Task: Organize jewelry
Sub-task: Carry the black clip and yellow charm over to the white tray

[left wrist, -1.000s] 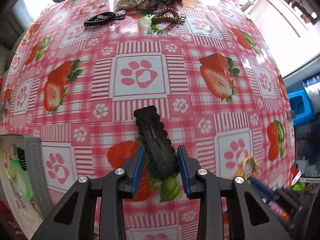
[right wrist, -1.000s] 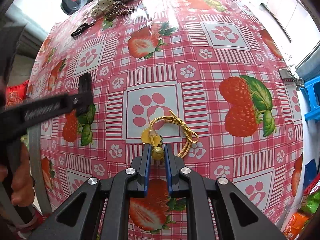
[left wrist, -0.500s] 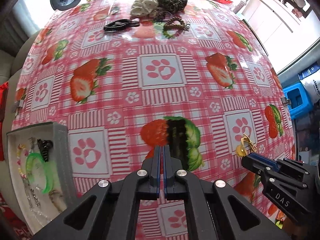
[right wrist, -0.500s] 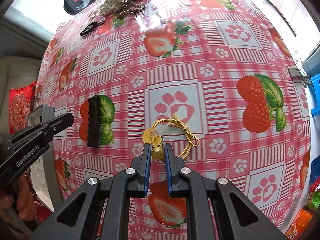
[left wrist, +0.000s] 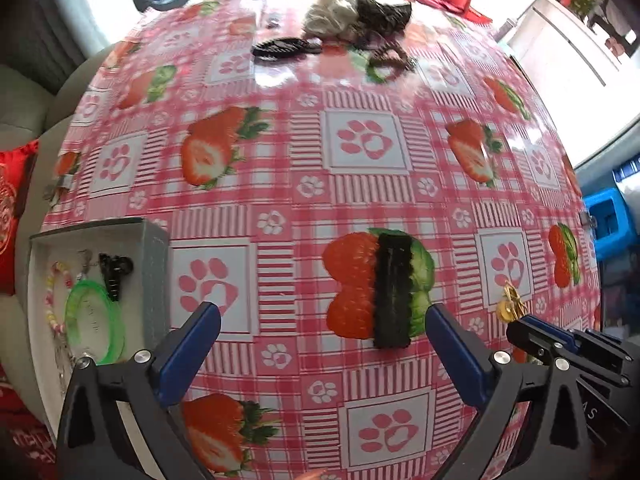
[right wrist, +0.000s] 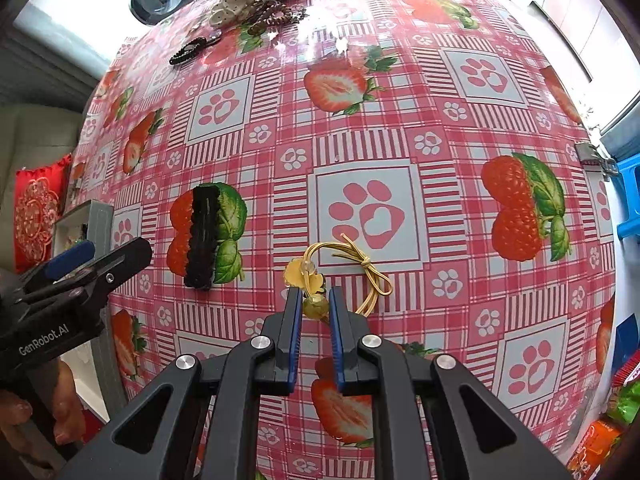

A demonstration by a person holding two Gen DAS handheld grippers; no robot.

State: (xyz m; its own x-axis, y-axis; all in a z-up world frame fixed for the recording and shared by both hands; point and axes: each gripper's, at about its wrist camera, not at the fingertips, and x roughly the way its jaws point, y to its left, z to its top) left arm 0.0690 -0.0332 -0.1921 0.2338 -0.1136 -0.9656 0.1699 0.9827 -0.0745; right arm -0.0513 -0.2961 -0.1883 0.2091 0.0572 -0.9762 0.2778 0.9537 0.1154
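A black hair clip (left wrist: pixel 393 289) lies flat on the strawberry tablecloth, also in the right wrist view (right wrist: pixel 203 236). My left gripper (left wrist: pixel 322 330) is wide open and empty, above and just short of the clip. My right gripper (right wrist: pixel 314 305) is shut on the bead of a gold cord bracelet (right wrist: pixel 340 270) with a yellow charm; the bracelet rests on the cloth. The grey jewelry box (left wrist: pixel 154 276) at the left holds a green bangle (left wrist: pixel 94 322), a small black claw clip (left wrist: pixel 114 270) and a bead chain.
At the table's far edge lie a black coil hair tie (left wrist: pixel 280 46), a brown coil tie (left wrist: pixel 386 60), a cream scrunchie (left wrist: pixel 328 18) and a dark scrunchie (left wrist: pixel 382 10). A blue stool (left wrist: pixel 608 224) stands off the right edge. A red cushion (right wrist: pixel 38 208) is at the left.
My left gripper let go of the black clip, which now lies on the cloth, then pulled back and opened wide. My right gripper stays shut on the gold bracelet.
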